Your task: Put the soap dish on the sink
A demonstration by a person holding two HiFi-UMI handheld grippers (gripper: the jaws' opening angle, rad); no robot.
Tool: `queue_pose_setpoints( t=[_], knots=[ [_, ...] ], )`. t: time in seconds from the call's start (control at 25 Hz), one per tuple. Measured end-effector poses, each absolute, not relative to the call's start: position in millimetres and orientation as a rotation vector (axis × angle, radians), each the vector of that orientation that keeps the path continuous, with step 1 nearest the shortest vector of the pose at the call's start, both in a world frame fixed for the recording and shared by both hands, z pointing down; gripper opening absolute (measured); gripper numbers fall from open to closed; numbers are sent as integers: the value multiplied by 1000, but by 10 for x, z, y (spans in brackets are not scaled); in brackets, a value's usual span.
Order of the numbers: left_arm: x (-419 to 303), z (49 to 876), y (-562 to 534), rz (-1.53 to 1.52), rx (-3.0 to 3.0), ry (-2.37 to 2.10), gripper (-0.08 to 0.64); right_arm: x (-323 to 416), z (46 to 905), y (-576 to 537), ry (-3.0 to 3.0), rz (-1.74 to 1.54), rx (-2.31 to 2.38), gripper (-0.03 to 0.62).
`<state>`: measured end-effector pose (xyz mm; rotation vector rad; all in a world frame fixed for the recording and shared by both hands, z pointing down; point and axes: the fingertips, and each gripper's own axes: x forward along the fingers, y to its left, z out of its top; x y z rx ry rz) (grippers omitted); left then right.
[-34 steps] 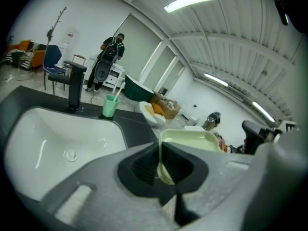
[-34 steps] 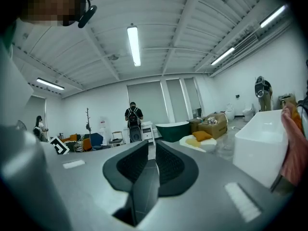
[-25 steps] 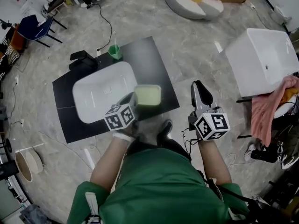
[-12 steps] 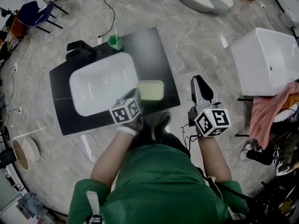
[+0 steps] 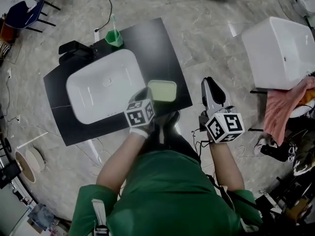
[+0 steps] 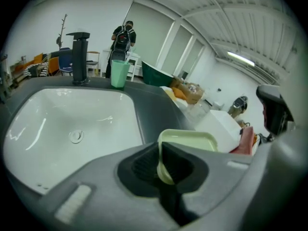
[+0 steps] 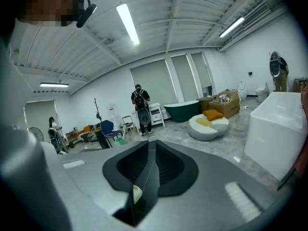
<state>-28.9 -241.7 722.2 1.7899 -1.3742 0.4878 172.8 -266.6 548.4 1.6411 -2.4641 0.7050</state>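
My left gripper (image 5: 149,94) is shut on the near edge of the pale green soap dish (image 5: 162,90), which hangs just over the black counter (image 5: 160,43), right of the white sink basin (image 5: 101,85). In the left gripper view the dish (image 6: 188,140) sticks out level from the closed jaws (image 6: 162,168), with the basin (image 6: 72,124) to its left. My right gripper (image 5: 211,84) hovers off the counter's right edge over the floor. Its jaws (image 7: 147,150) are pressed together with nothing held.
A black faucet (image 5: 74,50) and a green cup (image 5: 113,36) stand behind the basin. To the right sit a white tub (image 5: 280,50) and a pink cloth (image 5: 285,107). A person (image 7: 140,102) stands far off in the room.
Both grippers have sunk lower. The dish has shifted from over the basin's right rim to over the bare black counter beside it, still in the left gripper.
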Motion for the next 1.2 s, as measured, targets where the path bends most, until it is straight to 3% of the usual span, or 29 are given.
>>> queue_pose_setpoints(
  t=[0.56,0.72,1.2],
  knots=[
    [-58,7510,-2507,594,1868,-1298,32,1834,5781,-2702,-2398,778,1701,49],
    [-73,7433,-2524,583,1883,-1308,81,1817,5734,-2719,-2405,769,1705,49],
    [-443,6024,-2911,488,2217,-1456,100,1659,5124,-2747,-2501,637,1718,49]
  ],
)
